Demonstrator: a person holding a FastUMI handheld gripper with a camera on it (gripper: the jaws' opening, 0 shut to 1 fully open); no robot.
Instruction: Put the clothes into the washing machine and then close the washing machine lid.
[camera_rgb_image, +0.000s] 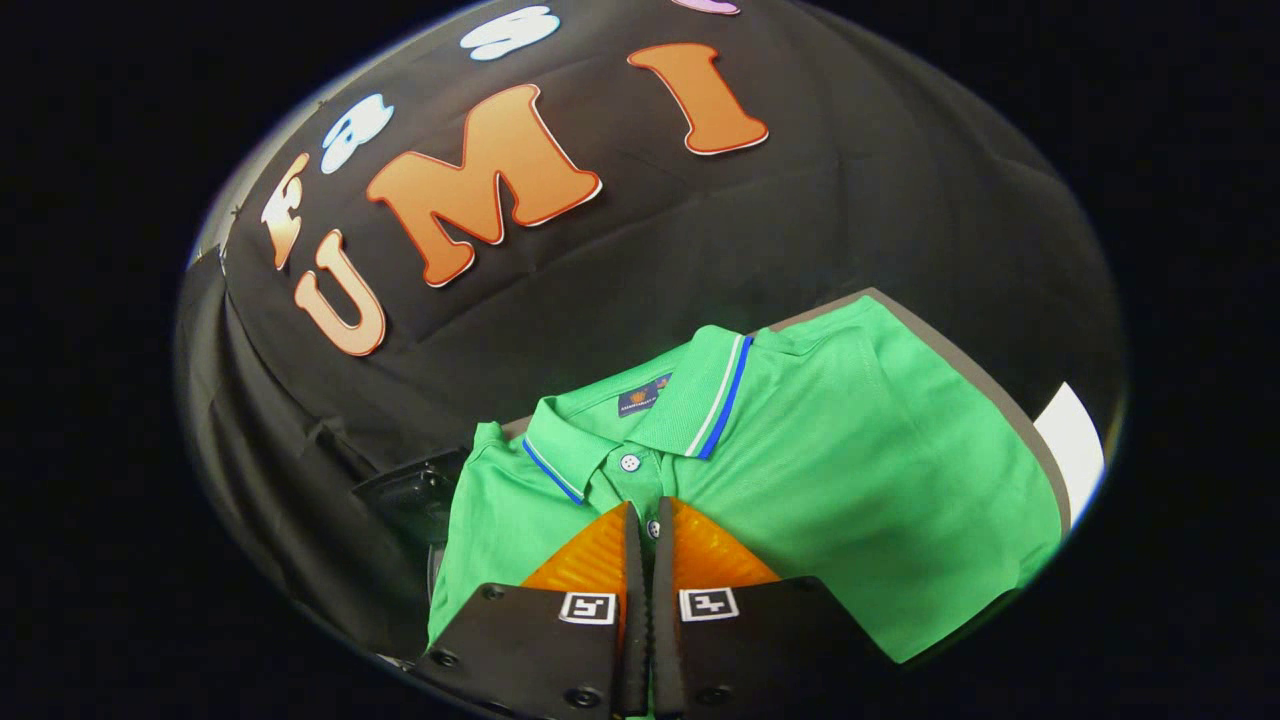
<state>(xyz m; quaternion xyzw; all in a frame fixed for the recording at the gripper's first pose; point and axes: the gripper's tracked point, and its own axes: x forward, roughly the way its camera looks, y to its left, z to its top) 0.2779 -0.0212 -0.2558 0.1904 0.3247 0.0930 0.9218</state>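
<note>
A green polo shirt (800, 470) lies folded flat on the table (985, 385), collar toward 12 o'clock, with white and blue trim along the collar edge and a buttoned placket. The gripper (648, 520) sits over the placket, its jaws drawn nearly together with a slim gap; whether they pinch any fabric is hard to tell. At 9 o'clock from the shirt, a dark object (405, 495), perhaps part of the washing machine, peeks out beside the sleeve. A white patch (1075, 440) lies past the table at 3 o'clock.
</note>
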